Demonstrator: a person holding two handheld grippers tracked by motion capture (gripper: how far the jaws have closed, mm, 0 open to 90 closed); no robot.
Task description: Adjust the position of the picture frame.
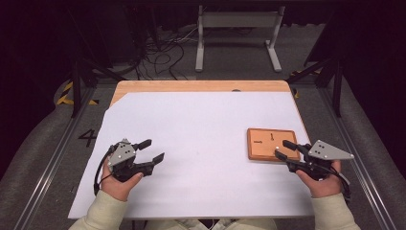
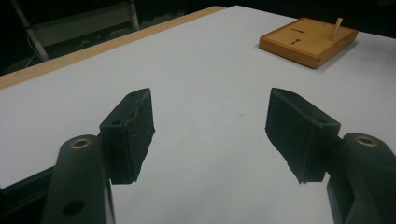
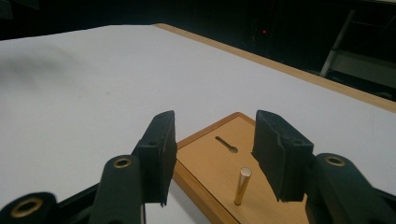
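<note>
A flat wooden block (image 1: pixel 265 147) lies on the right of the white sheet (image 1: pixel 201 143). It has two dark slots and a small brass pin (image 3: pixel 243 185) standing upright in it. My right gripper (image 1: pixel 282 149) hovers over the block's near right corner. In the right gripper view its jaws (image 3: pixel 212 140) stand open on either side of the pin without touching it. My left gripper (image 1: pixel 153 149) is held low over the sheet at the left, open and with nothing in it (image 2: pixel 210 126). From there the block (image 2: pixel 308 41) lies far off, with the pin (image 2: pixel 337 28) at its end.
The white sheet covers most of a wooden table, whose bare edge (image 1: pixel 201 86) shows at the back. Beyond the table stand a white metal frame (image 1: pixel 237 33) and loose cables (image 1: pixel 163 52) on the floor. Metal rails run along both sides.
</note>
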